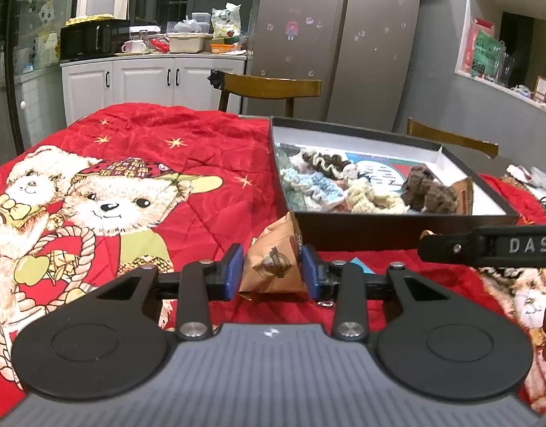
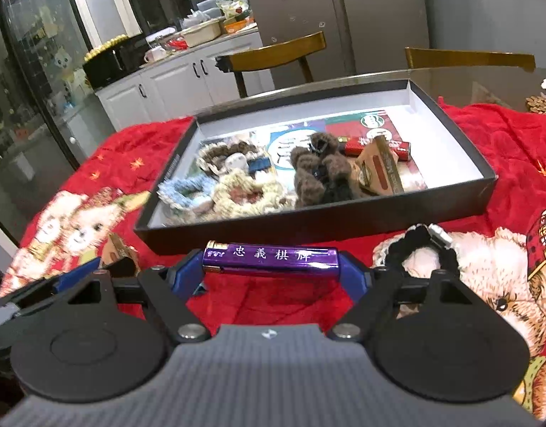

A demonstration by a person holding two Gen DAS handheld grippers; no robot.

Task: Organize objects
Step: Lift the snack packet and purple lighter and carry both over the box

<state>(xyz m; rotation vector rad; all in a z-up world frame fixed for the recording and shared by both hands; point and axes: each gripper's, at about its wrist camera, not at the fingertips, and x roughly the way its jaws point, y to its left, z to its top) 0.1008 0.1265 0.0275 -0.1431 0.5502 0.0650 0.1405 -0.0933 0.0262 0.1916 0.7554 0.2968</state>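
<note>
My left gripper (image 1: 273, 275) sits low over the red blanket, and its blue pads (image 1: 234, 274) touch both sides of a tan sachet packet (image 1: 273, 263) that stands tilted between them. Just beyond it is the near wall of a shallow black box (image 1: 362, 236). My right gripper (image 2: 271, 270) is shut on a purple lighter (image 2: 271, 258), held lengthwise between the pads, just short of the black box (image 2: 308, 229). The box holds crocheted scrunchies (image 2: 251, 192), a red lighter (image 2: 376, 147) and another tan packet (image 2: 379, 169). The right gripper's black finger (image 1: 486, 249) shows at the right edge of the left wrist view.
A black hair tie (image 2: 415, 249) with a white clip lies on the red bear-print blanket (image 1: 148, 149) to the right of the lighter. Two wooden chairs (image 2: 276, 55) stand behind the table. Beyond them are a steel fridge (image 1: 337, 35) and white cabinets (image 1: 145, 82).
</note>
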